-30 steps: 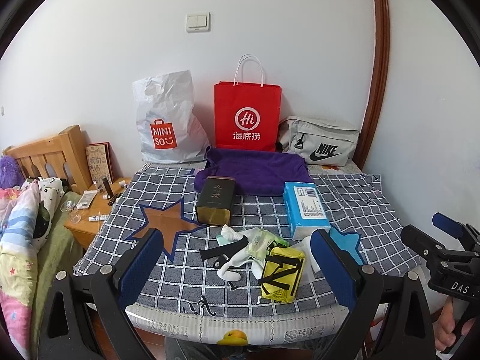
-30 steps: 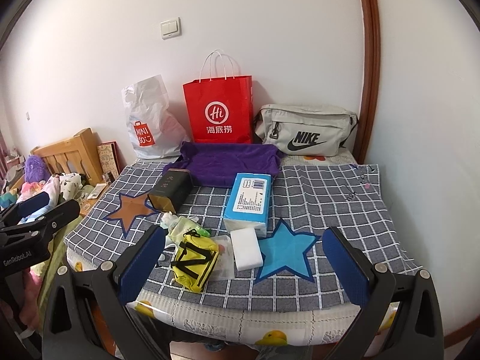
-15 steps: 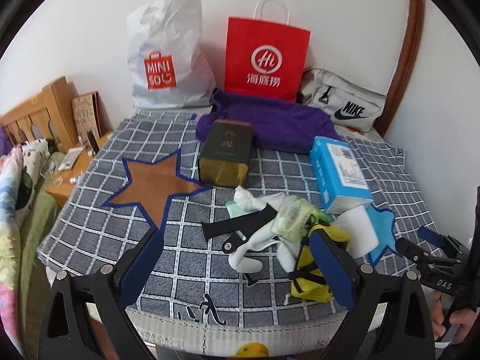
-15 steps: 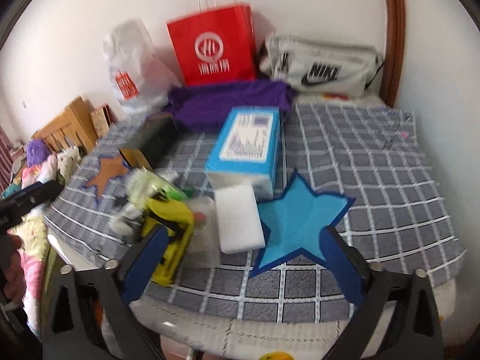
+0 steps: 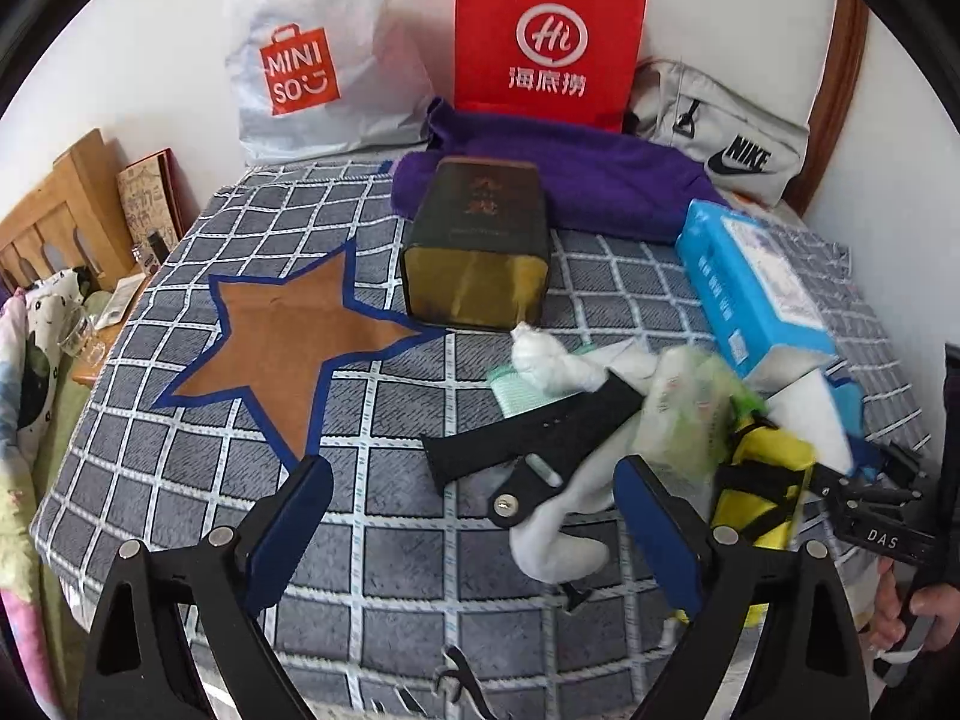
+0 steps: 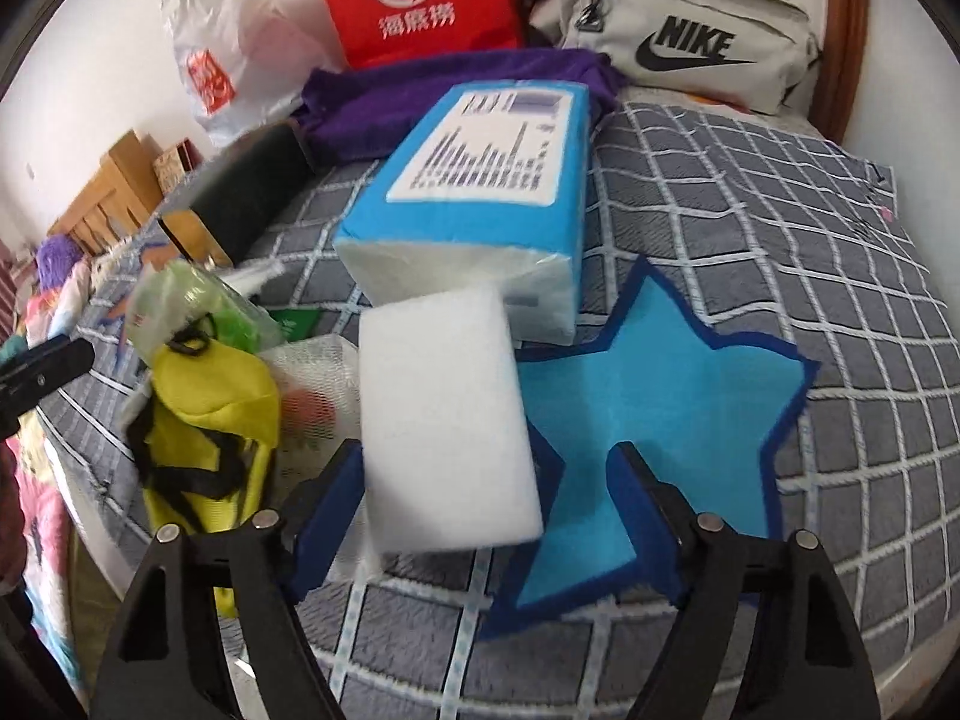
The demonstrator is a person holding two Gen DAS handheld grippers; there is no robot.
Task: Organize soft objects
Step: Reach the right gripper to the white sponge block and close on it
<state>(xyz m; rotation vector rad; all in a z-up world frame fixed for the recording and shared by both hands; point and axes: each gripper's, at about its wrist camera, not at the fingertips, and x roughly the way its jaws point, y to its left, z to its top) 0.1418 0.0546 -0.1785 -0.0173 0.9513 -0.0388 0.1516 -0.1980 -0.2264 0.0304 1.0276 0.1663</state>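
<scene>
A pile of soft things lies on the checked bedspread: a white sock, a black strap, a green packet, a yellow pouch and a white sponge block. My left gripper is open, low over the bedspread, just left of the sock. My right gripper is open, its fingers on either side of the sponge's near end, without pressing it. The sponge lies partly on a blue star patch. A brown star patch lies to the left.
A dark tin box and a blue tissue pack stand behind the pile. A purple towel, a red paper bag, a white Miniso bag and a grey Nike bag line the wall. A wooden bedside stand is at left.
Both grippers have moved forward and down toward the pile. The right gripper now straddles the white sponge; the left one has come close to the sock and strap.
</scene>
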